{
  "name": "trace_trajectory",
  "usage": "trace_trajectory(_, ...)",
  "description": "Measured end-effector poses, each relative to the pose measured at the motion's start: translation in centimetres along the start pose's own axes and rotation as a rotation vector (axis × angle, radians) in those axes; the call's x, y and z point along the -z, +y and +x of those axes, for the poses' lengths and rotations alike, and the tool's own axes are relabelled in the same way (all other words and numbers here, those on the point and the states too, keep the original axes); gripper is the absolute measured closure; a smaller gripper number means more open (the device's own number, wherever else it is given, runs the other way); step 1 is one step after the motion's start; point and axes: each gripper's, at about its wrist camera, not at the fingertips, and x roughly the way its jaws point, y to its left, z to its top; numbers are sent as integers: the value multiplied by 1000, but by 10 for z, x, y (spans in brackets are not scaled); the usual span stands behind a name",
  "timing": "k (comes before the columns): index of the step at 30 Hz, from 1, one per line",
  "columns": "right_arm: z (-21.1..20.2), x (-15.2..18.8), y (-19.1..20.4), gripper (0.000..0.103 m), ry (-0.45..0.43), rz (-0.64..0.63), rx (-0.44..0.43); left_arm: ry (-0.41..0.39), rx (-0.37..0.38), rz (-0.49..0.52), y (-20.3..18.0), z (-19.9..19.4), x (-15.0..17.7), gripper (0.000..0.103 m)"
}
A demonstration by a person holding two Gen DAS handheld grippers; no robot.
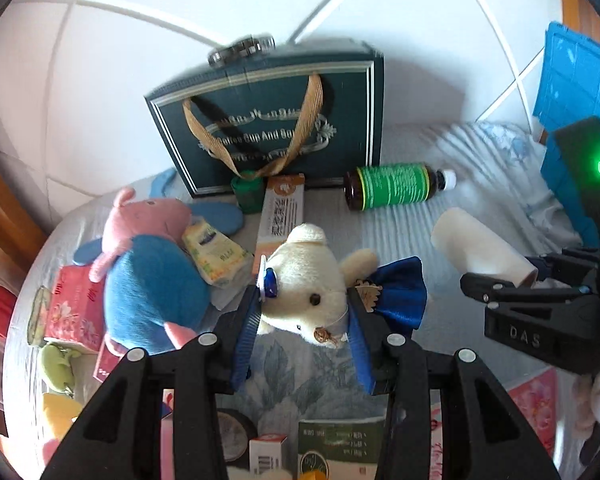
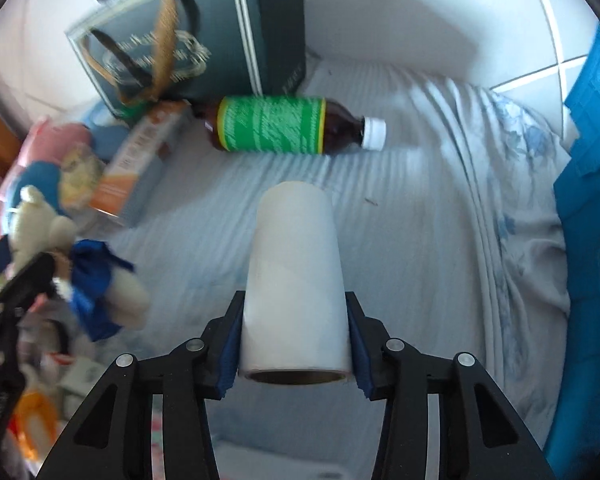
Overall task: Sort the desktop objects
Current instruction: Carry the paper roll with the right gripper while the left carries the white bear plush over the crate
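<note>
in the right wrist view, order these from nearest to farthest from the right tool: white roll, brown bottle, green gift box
1. White roll, clamped in the right tool.
2. Brown bottle, lying on its side straight ahead on the sheet.
3. Green gift box, standing behind the bottle, upper left, by the wall.

You are facing a white tiled wall (image 1: 180, 40) with pale grout lines running across it. A light striped cloth (image 2: 440, 220) with blue flowers is covering the surface and bunching into folds on the right. Wood trim (image 1: 4, 208) is showing at the left edge. Daylight is washing everything evenly.
</note>
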Motion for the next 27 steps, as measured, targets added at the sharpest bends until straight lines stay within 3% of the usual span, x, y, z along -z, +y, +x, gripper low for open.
trace_trajectory(8,-123,27,28,58,-237,3,-58,-160,-3,-13,2,-90,-4,62)
trace_trajectory(17,-270,62,31,58,-467,15,51,-347,84,11,-19,-206,-7,62)
trace_trajectory(23,-357,93,-2,58,-546,67,148,-432,153,48,-72,-263,-19,62)
trace_trajectory(27,-404,98,-53,58,-583,93,173,-465,206,80,-132,-295,-48,62)
